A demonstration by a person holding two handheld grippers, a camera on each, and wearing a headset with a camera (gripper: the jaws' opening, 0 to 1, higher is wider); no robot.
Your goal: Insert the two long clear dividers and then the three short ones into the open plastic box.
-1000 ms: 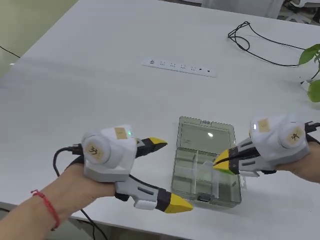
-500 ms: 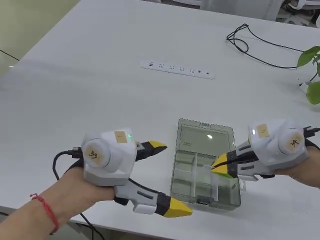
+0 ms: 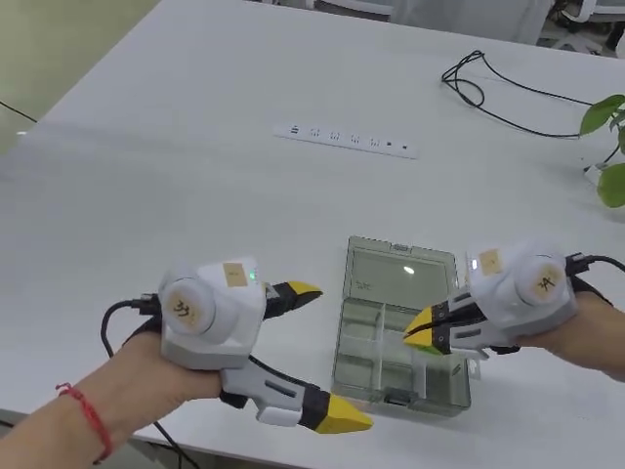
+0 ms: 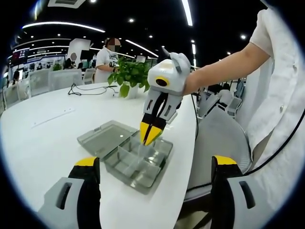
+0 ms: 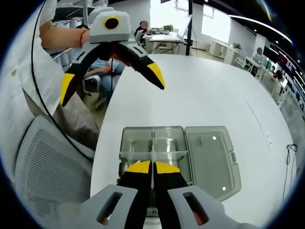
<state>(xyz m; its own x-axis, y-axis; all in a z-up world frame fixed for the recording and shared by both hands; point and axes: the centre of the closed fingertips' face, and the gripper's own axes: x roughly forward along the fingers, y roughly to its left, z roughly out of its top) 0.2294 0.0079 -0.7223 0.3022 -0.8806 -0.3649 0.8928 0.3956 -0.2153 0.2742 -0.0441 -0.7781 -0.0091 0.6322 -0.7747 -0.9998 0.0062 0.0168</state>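
Right gripper [image 3: 418, 330] leftward, divider [image 5: 152, 143] between fingers [image 5: 138, 168]

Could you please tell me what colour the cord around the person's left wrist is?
The cord is red; the head view shows it best.

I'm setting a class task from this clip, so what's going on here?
A person works two handheld grippers at a white table. The right gripper is shut on a clear divider, holding it over the open plastic box. The left gripper hangs open beside the box, holding nothing.
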